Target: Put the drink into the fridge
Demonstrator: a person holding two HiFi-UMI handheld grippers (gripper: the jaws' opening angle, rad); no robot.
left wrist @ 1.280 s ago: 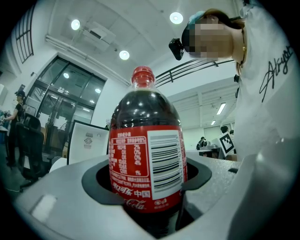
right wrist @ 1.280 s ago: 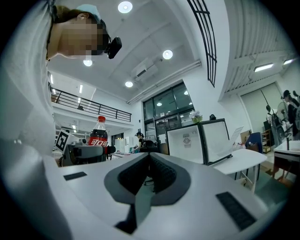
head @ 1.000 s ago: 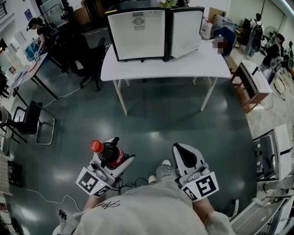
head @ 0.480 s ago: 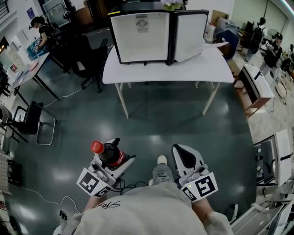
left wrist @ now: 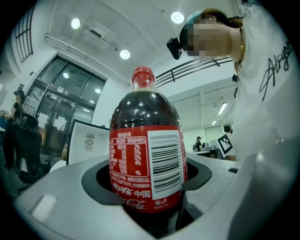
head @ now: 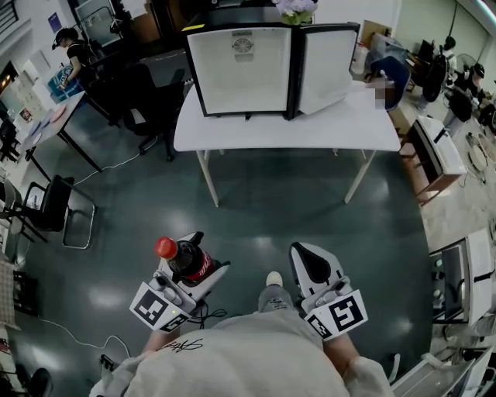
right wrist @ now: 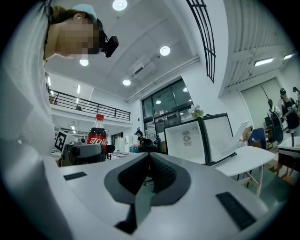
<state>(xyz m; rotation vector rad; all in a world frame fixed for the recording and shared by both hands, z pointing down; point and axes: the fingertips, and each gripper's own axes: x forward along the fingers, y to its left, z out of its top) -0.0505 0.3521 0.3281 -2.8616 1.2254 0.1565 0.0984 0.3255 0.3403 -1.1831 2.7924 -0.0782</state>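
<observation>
**Cola pinched in L tongs, fridge open up ahead**

Far L in head view: black chair (head: 48, 203) on the dark floor (head: 271, 201). Further back, a person in a cap (head: 68, 45) stands by a side table (head: 46, 116).

L tongs (head: 205, 254) pinch the drink, a cola bottle (left wrist: 146, 154) w/ red cap & red label. It stands upright. L gripper view shows the pads pressed on both sides of the label band. In head view the bottle is low in the frame, close to the holder's body & well apart from the fridge.

Centre top: white table (head: 287, 130) carries the fridge (head: 242, 68), black-framed & white inside. Its door (head: 324, 60) is swung open to the R. Flowers (head: 295, 8) sit on top of the fridge. The holder's shoe (head: 273, 277) shows btw the two tools.

R tongs (head: 301, 253) are pressed together w/ nothing btw them. R gripper view shows the dark pads meeting. In that view the bottle is off to the L & the fridge on its table is ahead to the R.

Far R: a low cabinet (head: 432, 149) just beside the table's R end.
</observation>
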